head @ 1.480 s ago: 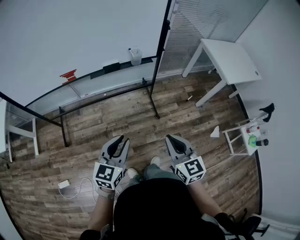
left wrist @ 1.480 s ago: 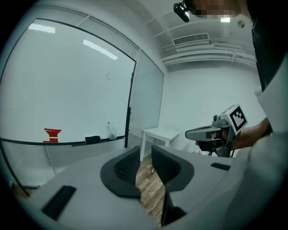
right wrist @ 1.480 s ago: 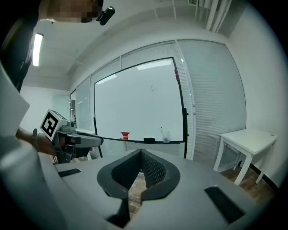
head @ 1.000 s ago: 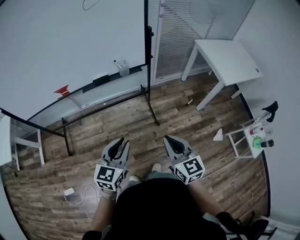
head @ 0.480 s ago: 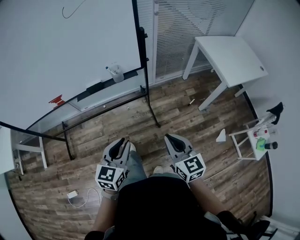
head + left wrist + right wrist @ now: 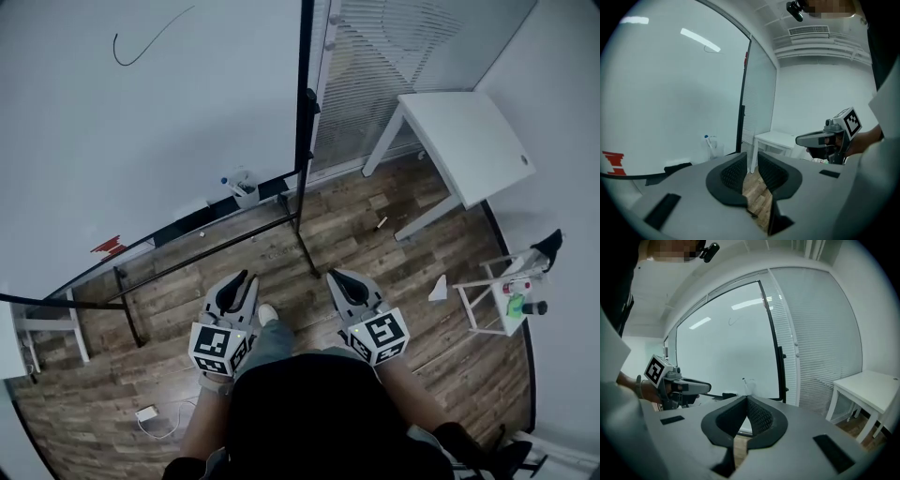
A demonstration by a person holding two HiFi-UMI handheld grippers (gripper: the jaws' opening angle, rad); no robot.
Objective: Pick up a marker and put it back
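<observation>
A clear cup (image 6: 246,192) holding markers stands on the whiteboard's tray (image 6: 216,220). One blue-capped marker (image 6: 708,139) sticks out of it. The cup also shows in the right gripper view (image 6: 749,389), beyond the jaws. My left gripper (image 6: 236,281) is held at waist height, well short of the board. Its jaws stand a narrow gap apart with nothing between them (image 6: 751,157). My right gripper (image 6: 339,279) hangs beside it with its jaw tips touching and nothing held (image 6: 747,398). A black eraser (image 6: 178,234) and a red block (image 6: 110,246) lie further left on the tray.
The whiteboard (image 6: 141,112) stands on black legs (image 6: 305,239) over a wood floor. A white table (image 6: 464,131) is at the right by the blinds. A small stand with bottles (image 6: 511,295), a white scrap (image 6: 438,289) and a charger with cable (image 6: 150,412) are nearby.
The view has moved toward the whiteboard and tilted up, so the board and cup sit lower and closer. One foot has stepped forward. Both grippers keep the same pose.
</observation>
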